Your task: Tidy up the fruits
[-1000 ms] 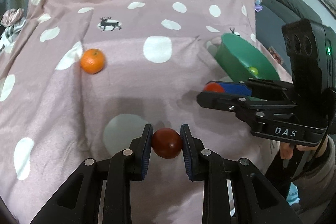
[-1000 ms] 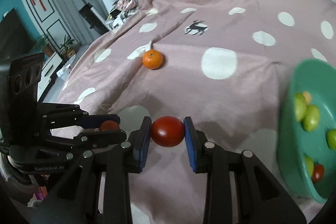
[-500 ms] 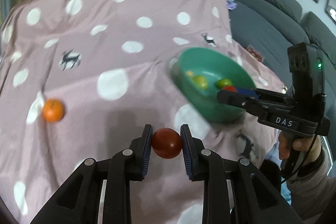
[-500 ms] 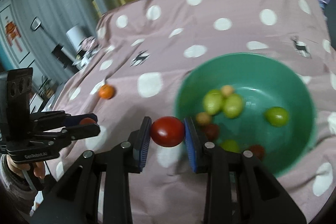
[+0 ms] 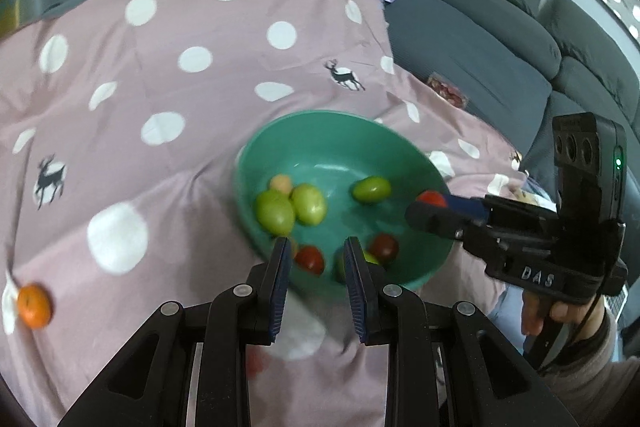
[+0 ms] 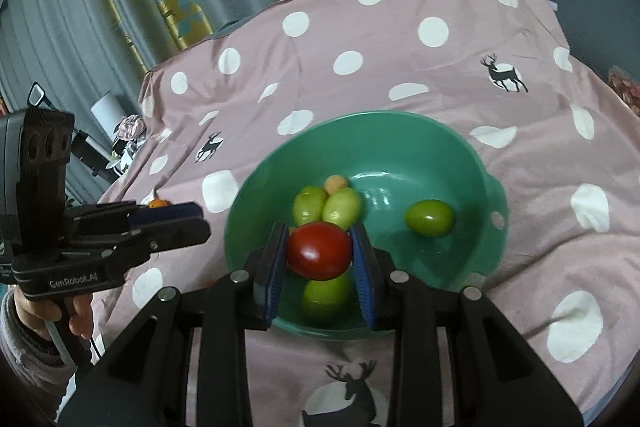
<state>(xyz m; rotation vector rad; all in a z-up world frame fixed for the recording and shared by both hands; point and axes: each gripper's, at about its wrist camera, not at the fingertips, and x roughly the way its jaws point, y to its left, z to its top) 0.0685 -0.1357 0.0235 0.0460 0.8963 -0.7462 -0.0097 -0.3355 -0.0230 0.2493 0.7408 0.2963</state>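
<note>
A green bowl (image 5: 340,131) (image 6: 400,131) on the pink dotted cloth holds several green fruits (image 5: 276,211) and red tomatoes (image 5: 310,259). My left gripper (image 5: 316,267) is open and empty above the bowl's near rim. My right gripper (image 6: 320,251) is shut on a red tomato (image 6: 318,249) and holds it over the bowl; it also shows in the left wrist view (image 5: 430,197). An orange (image 5: 34,305) lies on the cloth at the far left.
The pink cloth (image 5: 180,87) covers the table. A grey sofa (image 5: 480,39) stands to the right. Curtains (image 6: 120,7) hang behind. The left gripper shows in the right wrist view (image 6: 172,223) left of the bowl.
My left gripper has opened and let go of its tomato, which now lies in the bowl. Both grippers have moved over the bowl; the right one still holds its tomato.
</note>
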